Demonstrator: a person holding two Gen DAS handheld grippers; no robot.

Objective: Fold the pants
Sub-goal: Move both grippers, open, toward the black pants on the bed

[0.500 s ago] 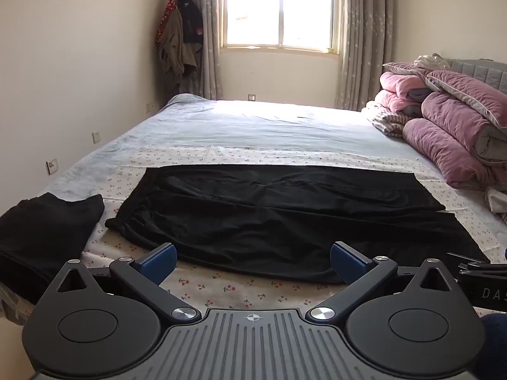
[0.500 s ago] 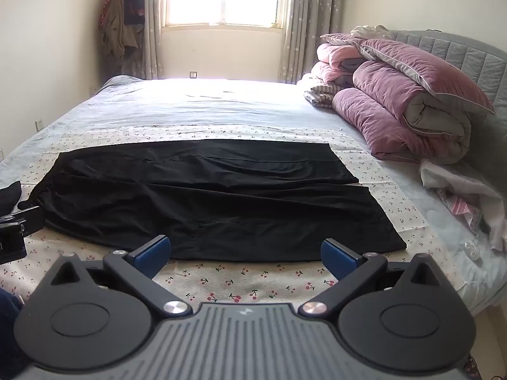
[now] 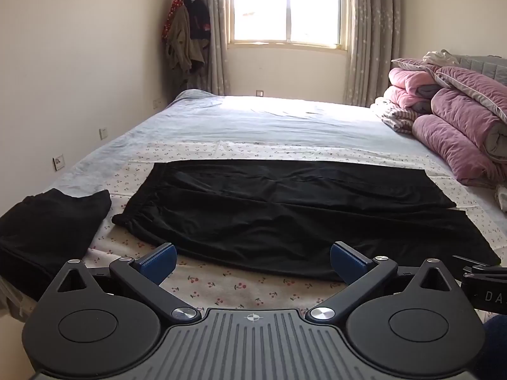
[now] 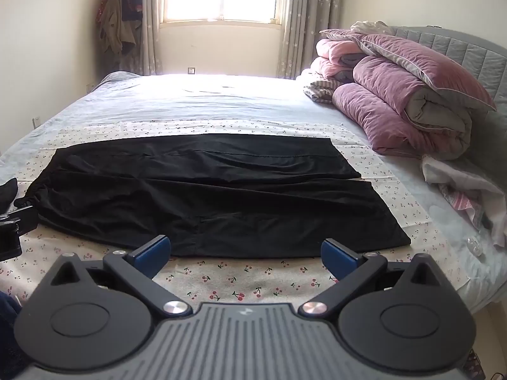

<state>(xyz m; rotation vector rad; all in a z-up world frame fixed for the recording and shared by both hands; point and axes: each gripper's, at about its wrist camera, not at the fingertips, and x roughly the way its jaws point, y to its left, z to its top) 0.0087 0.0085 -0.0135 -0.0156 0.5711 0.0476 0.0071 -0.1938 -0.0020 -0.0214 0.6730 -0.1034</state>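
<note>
Left wrist view: black soft-fabric pants [image 3: 285, 212] lie flat and spread lengthwise on a cherry-print sheet [image 3: 240, 285] over the bed, gathered waistband at left, two legs running right with a slit between them. Left tool [image 3: 252, 258] and right tool [image 4: 245, 253] both stand released, empty, just short of the near hem.

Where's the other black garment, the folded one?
Folded black garment lies at the left bed edge in the left wrist view, just left of the spread pants' waistband.
</note>
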